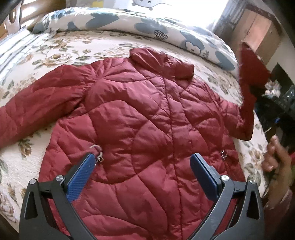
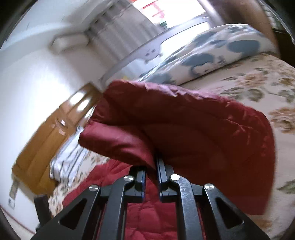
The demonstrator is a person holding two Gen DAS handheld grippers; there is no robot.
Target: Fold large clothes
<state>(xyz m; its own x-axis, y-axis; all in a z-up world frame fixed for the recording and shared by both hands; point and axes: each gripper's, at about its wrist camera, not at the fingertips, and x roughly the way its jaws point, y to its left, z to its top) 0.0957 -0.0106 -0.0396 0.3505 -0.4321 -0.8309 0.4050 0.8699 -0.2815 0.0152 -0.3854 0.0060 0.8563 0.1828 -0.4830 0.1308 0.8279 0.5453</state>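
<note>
Daylit room, blown-out window, heavy fisheye bending.
Glare from the window (image 1: 206,13) washed out the top; the right wrist view was smeared with motion blur, and dark vignetting rounded every corner.

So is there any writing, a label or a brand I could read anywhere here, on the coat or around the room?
No readable text in either view.
Red quilted coat: no label or brand shows.
Red shapes on the bright window: too blurred to read.
Blue-patterned pillow: cartoon figures only, no words.
</note>
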